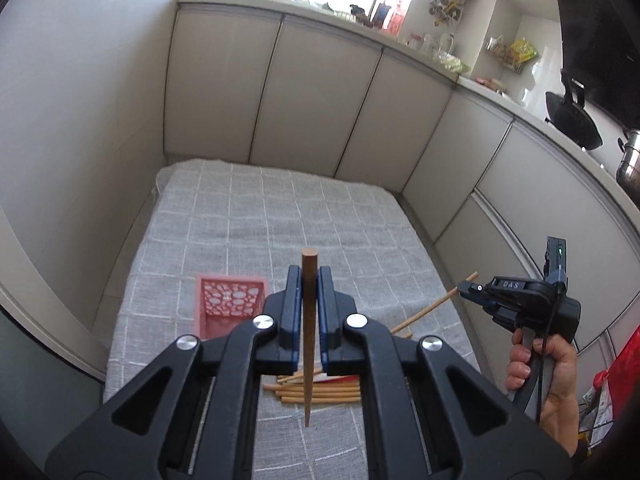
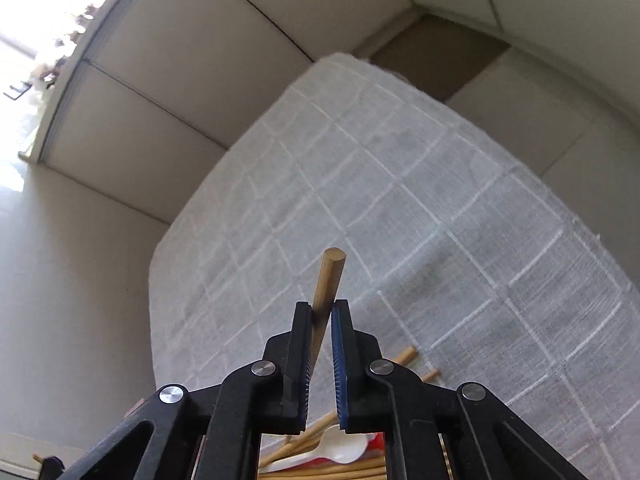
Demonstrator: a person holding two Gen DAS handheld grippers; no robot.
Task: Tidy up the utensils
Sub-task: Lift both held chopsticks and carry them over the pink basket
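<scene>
My left gripper (image 1: 308, 280) is shut on a dark brown chopstick (image 1: 308, 344), held upright above the table, its thin tip pointing down. A pink perforated basket (image 1: 224, 304) stands on the cloth just left of it. A pile of light bamboo chopsticks (image 1: 320, 391) lies below the gripper. My right gripper (image 2: 321, 310) is shut on a light bamboo chopstick (image 2: 329, 280), held tilted above the cloth; it also shows at the right in the left wrist view (image 1: 466, 286). A white plastic spoon (image 2: 340, 446) and more chopsticks lie beneath it.
The table is covered with a grey checked cloth (image 1: 280, 216). White cabinet doors (image 1: 320, 100) close in behind and to the right. The counter above holds a tap, jars and a black wok (image 1: 572, 116).
</scene>
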